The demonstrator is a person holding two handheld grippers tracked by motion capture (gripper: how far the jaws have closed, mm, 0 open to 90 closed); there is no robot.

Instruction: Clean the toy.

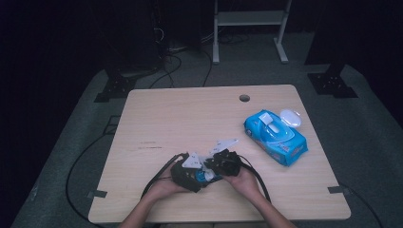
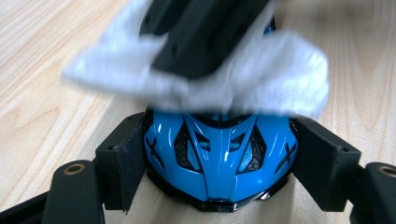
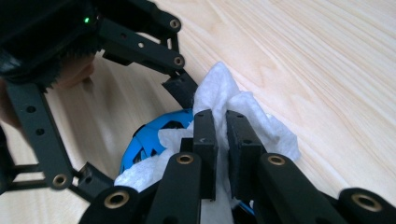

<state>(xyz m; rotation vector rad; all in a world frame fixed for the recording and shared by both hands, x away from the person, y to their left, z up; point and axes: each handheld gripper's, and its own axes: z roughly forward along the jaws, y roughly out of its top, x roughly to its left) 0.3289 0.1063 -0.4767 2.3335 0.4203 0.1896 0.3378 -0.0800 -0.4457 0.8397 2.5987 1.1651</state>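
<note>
A glossy blue and black toy car [image 2: 219, 140] sits low over the wooden table [image 1: 180, 118] near its front edge. My left gripper [image 2: 222, 161] is shut on it, one jaw pad on each side. My right gripper [image 3: 222, 135] is shut on a crumpled white wipe [image 3: 219, 88] and presses it onto the top of the toy car [image 3: 144, 137]. In the left gripper view the wipe [image 2: 280, 79] and the right gripper's black jaws cover the toy's far half. From above, the two grippers [image 1: 206, 168] meet nose to nose, held by a person's hands.
A blue packet of wipes [image 1: 275, 137] lies at the right of the table with its white lid [image 1: 291, 117] flipped open. A cable hole [image 1: 244, 98] sits near the far edge. Black cables trail off the front edge.
</note>
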